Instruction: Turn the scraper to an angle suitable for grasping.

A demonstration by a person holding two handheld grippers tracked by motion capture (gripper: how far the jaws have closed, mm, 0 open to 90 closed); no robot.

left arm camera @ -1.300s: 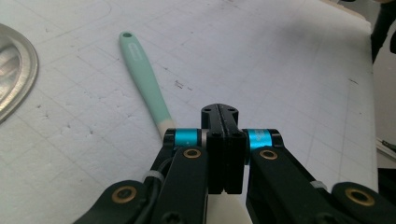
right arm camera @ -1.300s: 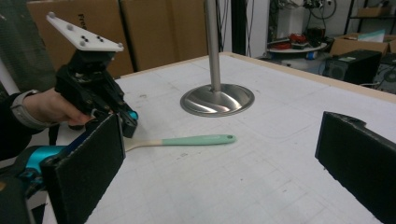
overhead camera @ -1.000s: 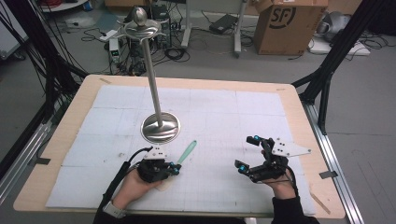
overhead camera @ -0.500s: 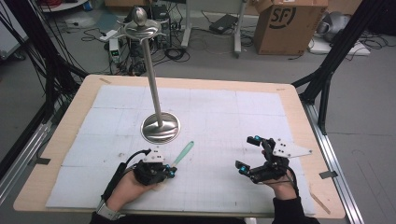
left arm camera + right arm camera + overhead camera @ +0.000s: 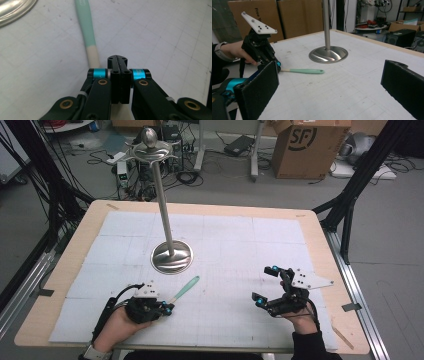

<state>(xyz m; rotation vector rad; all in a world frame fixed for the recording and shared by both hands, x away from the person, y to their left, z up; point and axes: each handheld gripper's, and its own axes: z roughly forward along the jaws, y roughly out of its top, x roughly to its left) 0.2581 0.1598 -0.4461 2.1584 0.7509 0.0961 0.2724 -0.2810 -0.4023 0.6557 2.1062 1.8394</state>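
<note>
A mint-green utensil (image 5: 185,288) with a cream end lies low over the white mat, pointing toward the round base of a tall metal stand (image 5: 171,258). My left gripper (image 5: 169,308) is shut on the utensil's cream end near the table's front left. In the left gripper view the jaws (image 5: 117,59) are pressed together, and the utensil (image 5: 86,27) runs away from them toward the stand's base (image 5: 15,10). At the front right, my right gripper (image 5: 265,285) stands open with nothing between its pads (image 5: 259,90). The right gripper view looks across at the utensil (image 5: 303,71), the left gripper (image 5: 277,65) and the stand (image 5: 328,54).
A white gridded mat (image 5: 240,245) covers most of the wooden table (image 5: 320,227). The stand's pole rises to a knobbed top with hooks (image 5: 150,142). Beyond the table are a cardboard box (image 5: 305,145), floor cables (image 5: 185,175) and black frame legs (image 5: 350,195).
My left hand has drawn back toward the front left, and the utensil has come with it, away from the stand's base. The right gripper has stayed where it was.
</note>
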